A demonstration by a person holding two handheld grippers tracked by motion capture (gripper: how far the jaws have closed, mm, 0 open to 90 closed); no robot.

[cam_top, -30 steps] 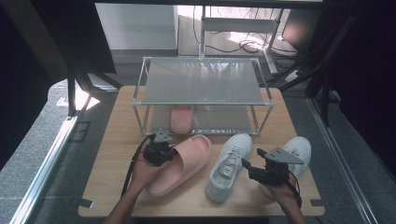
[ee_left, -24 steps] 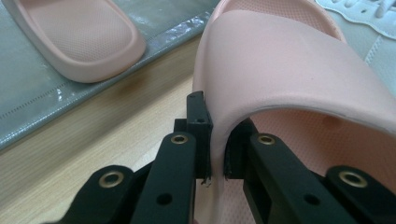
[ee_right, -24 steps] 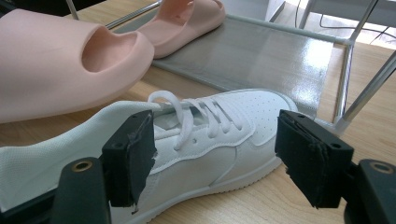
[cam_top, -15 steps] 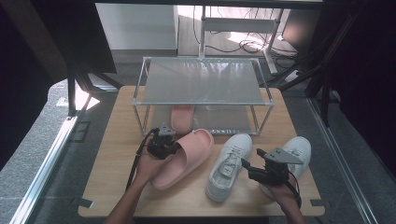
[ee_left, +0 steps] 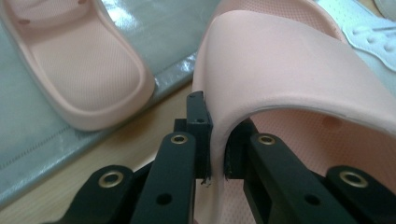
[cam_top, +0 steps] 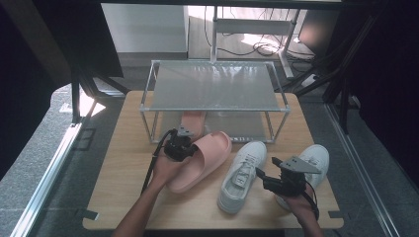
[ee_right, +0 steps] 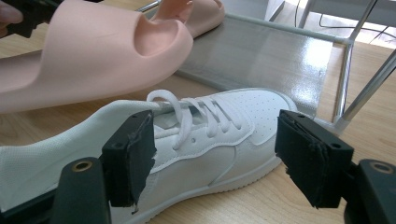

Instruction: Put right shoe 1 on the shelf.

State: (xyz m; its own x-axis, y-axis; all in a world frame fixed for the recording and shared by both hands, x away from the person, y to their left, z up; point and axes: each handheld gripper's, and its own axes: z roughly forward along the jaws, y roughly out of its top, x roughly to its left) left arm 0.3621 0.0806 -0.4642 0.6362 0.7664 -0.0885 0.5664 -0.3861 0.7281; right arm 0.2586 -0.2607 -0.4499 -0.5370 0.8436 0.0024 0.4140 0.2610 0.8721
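My left gripper [cam_top: 184, 148] is shut on the strap edge of a pink slide [cam_top: 205, 159], which it holds tilted just in front of the rack. In the left gripper view, the gripper [ee_left: 215, 142] pinches the strap of the slide [ee_left: 299, 70] between both pads. A matching pink slide [cam_top: 191, 121] lies on the rack's lower shelf [ee_left: 88, 70]. My right gripper [cam_top: 263, 177] stands open beside a white sneaker [cam_top: 242, 174]. Its jaws [ee_right: 222, 156] frame the sneaker's laces [ee_right: 201, 130] without touching it.
A metal rack with a glass top [cam_top: 215, 86] stands at the back of the wooden table [cam_top: 123, 163]. A second white sneaker [cam_top: 316, 158] lies at the right, partly behind my right hand. The rack's leg [ee_right: 359, 100] is close on the right.
My left gripper has carried the pink slide a little forward and to the right, toward the rack. The right gripper has barely moved.
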